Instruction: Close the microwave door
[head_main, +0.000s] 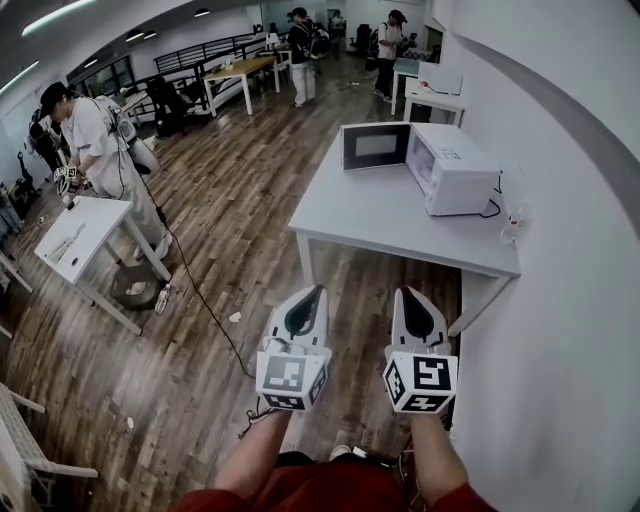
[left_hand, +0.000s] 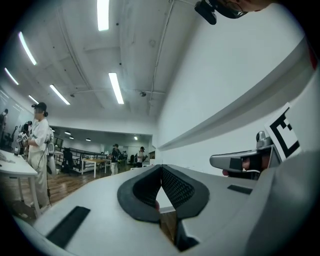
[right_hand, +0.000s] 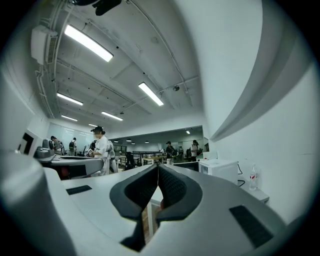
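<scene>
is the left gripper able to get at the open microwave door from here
Probably not yet: the left gripper hangs short of the table, and the door stands open at its far side. Nothing blocks the way, though; the table before the door is bare.

The left tongs (head_main: 317, 291) and right tongs (head_main: 403, 293) are white tapered shells. Each has a black oval recess on top, black ribbed pads (left_hand: 176, 186) inside, and a cube (head_main: 292, 379) of black-and-white square markers. The sleeves (head_main: 215, 501) are red.
</scene>
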